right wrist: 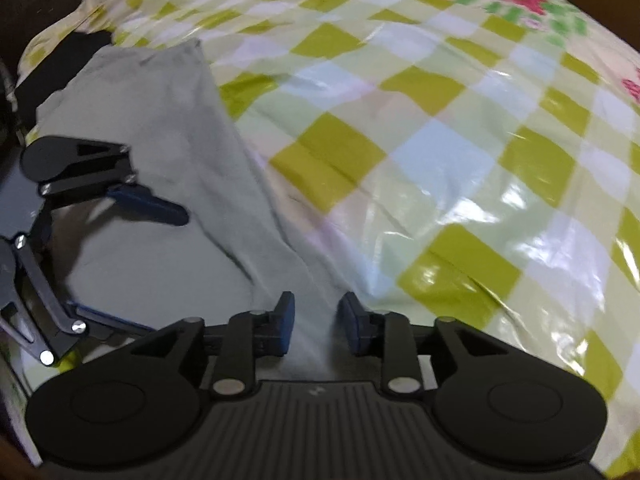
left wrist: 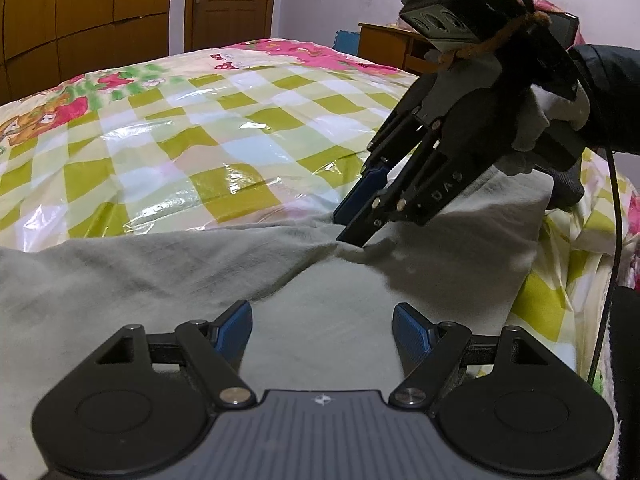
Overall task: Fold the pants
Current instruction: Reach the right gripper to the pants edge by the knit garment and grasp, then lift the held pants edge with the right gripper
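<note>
Checked plastic bedcover [left wrist: 168,128], grey pants [left wrist: 180,272] along its near edge. Right gripper [left wrist: 352,224] half-closing around a ridge; left gripper [left wrist: 322,330] wide, empty. Pinch both layers before lifting.

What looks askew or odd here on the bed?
Nothing is damaged or spilled. The grey pants lie rumpled, bunched into a ridge at the right gripper. The left gripper hovers above them, jaws open. The right wrist view is motion-blurred.
</note>
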A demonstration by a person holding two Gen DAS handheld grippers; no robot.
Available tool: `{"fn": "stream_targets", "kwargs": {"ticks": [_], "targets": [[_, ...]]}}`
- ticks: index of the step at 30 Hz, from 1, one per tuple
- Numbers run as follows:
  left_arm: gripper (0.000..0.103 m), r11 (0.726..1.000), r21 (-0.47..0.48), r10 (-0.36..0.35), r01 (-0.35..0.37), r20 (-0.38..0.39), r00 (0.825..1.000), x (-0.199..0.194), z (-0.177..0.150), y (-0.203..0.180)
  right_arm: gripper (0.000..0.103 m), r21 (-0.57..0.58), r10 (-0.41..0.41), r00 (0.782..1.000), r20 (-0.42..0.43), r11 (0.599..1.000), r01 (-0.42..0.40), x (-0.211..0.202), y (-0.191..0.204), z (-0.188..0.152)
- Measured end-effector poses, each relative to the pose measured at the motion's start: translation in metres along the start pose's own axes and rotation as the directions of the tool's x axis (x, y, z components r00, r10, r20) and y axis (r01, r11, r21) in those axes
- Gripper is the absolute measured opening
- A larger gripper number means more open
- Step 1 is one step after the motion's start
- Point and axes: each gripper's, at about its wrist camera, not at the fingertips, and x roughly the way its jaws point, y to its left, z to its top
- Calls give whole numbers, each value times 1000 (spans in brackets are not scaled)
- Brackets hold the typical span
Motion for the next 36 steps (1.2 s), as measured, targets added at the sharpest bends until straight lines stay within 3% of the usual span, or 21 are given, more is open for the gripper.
{"fn": "stream_targets", "kwargs": {"ticks": [7,8,9,12,18,24,27,29,32,36], "targets": [[89,1000,-6,-8,8,5,1000,0,-2,1,26,-42,-5,1000,-20,999,4,8,3,10],[89,1000,-7,-9,9,6,1000,0,-2,2,23,-50,-6,1000,-23,999,4,8,5,11],[89,1000,-9,-11,11,7,1000,0,-2,2,12,-53,0,1000,-28,999,-1,8,7,12],[89,1000,-11,-12,12,12,1000,0,-1,2,3,-66,-26,999,-28,998,24,4,15,12],[89,1000,-12,-9,9,17,1000,-1,-3,2,3,23,-85,995,56,996,84,-17,8,10],[90,1000,14,9,-9,1,1000,1,-4,-4,5,130,-116,991,70,986,106,0,-4,5],[90,1000,21,6,-6,-2,1000,-1,-5,-5,9,232,-114,985,129,969,81,-27,-10,-11],[90,1000,24,5,-4,-4,1000,-3,-6,-7,13,317,-138,979,151,945,85,-53,-12,-33],[90,999,38,7,-7,-10,1000,-6,-8,-11,18,481,-195,966,169,872,92,-90,-10,-82],[90,998,58,7,-5,-28,1000,-10,-8,-22,25,713,-282,939,197,698,60,-125,-3,-157]]}}
